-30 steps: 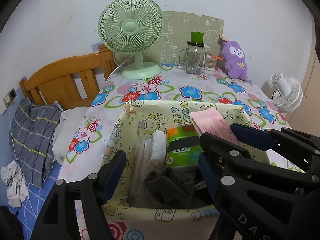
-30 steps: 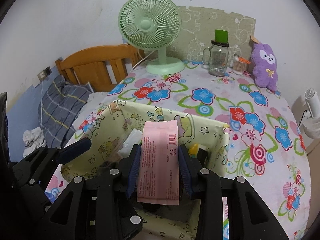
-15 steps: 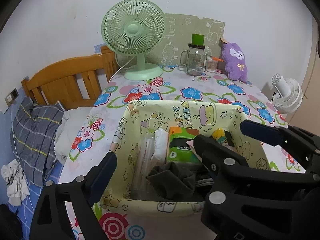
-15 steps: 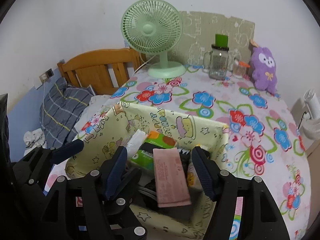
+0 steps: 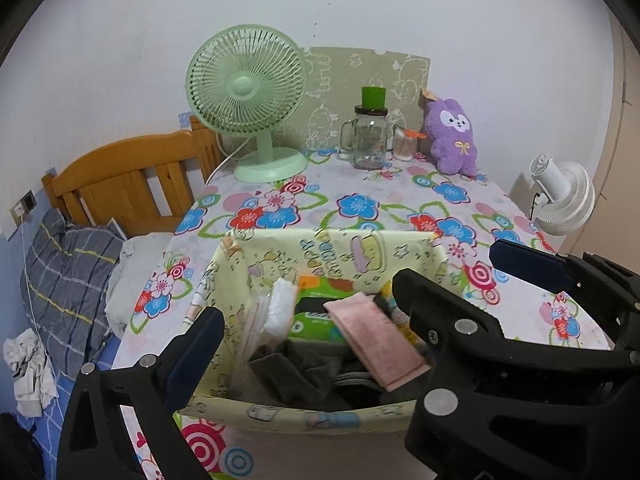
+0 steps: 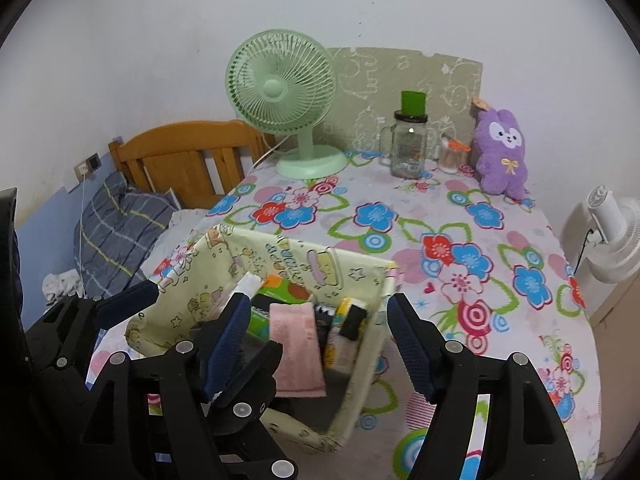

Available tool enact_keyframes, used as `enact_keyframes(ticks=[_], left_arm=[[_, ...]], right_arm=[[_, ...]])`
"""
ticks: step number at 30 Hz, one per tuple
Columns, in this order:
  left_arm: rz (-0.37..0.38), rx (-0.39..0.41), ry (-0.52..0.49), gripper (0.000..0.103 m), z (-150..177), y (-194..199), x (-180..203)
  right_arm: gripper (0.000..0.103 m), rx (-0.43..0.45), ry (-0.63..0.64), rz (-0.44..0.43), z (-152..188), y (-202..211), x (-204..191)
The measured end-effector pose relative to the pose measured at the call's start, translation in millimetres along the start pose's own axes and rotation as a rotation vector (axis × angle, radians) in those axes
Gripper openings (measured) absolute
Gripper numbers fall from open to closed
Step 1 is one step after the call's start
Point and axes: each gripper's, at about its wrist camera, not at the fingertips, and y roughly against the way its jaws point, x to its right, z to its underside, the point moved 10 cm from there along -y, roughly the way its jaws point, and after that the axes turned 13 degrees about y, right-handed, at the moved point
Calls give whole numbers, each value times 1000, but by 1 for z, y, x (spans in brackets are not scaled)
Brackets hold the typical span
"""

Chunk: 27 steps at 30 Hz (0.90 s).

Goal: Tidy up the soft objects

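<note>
A pale yellow fabric basket [image 5: 328,236] [image 6: 304,252] with cartoon prints stands on the near part of the flowered table. A pink packet [image 5: 372,336] [image 6: 296,348] lies loose inside it, leaning on a green tissue pack [image 5: 316,320] and a grey cloth [image 5: 296,372]. My right gripper [image 6: 316,304] hovers over the basket with its jaws opening; the pink packet lies below and between them, and neither pad touches it. My left gripper [image 5: 306,298] is also opening, very wide, with its left finger outside the basket's left wall and nothing held.
At the back of the table stand a green fan [image 5: 248,92], a glass jar with a green lid [image 5: 370,136], a swab pot [image 6: 450,156] and a purple plush [image 5: 452,136]. A white fan [image 5: 560,196] is off the right edge. A wooden headboard [image 5: 120,176] and plaid pillow [image 5: 68,272] are at the left.
My right gripper opened and let go of the pink packet, which dropped into the basket. Both grippers pulled back and up, and the left one spread wider.
</note>
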Motion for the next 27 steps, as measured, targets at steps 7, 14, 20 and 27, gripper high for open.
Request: enact_keyframes(ticks=[7, 14, 20, 27], left_arm=[[16, 30, -8, 102, -5, 14, 22], [24, 64, -26, 102, -9, 29, 44], [44, 96, -40, 103, -13, 43, 67], [63, 122, -57, 103, -15, 57, 91]], right_arm=[[83, 35, -27, 32, 1, 22, 22], [85, 60, -53, 68, 4, 45, 47], [92, 96, -86, 107, 8, 69, 70], [96, 128, -117, 162, 16, 96, 98]])
